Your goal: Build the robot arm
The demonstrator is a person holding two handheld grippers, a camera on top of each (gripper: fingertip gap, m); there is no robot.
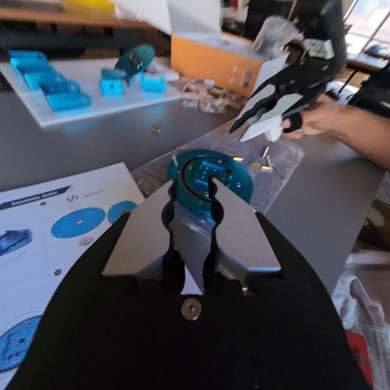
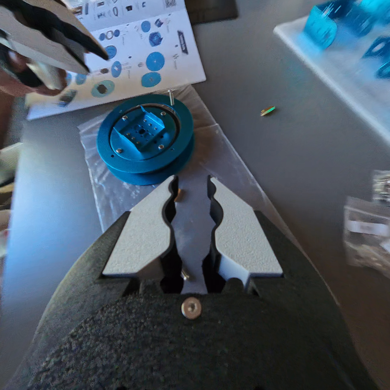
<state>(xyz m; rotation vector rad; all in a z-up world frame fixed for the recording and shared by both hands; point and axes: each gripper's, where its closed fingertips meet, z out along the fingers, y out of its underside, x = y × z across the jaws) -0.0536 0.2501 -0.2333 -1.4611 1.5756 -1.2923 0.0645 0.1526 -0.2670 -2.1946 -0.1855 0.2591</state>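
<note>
A: What is the left gripper [image 1: 191, 179] doing?
B: It is hovering over the round blue metal disc assembly with a square bracket at its centre [image 1: 211, 179], its jaws standing apart with nothing between them.
A: And where is that assembly lying?
B: It is resting on a clear plastic bag [image 2: 109, 190] spread on the grey bench [image 2: 295, 147], with a small silver screw [image 2: 171, 97] standing upright at its rim.
A: The right gripper [image 2: 192, 179]?
B: It is also gaping empty, hanging just beside the near edge of the disc assembly. A small brass standoff [image 2: 179, 194] is lying on the bag close to its left fingertip.
A: Anything else around?
B: A white printed sheet with blue diagrams [image 2: 147, 52] is lying beyond the assembly, another brass standoff [image 2: 267, 111] is sitting alone on the bench, and a white tray [image 1: 101, 109] is carrying several bright blue metal brackets [image 1: 63, 92]. An orange and white cardboard box [image 1: 211, 61] is standing farther back.
</note>
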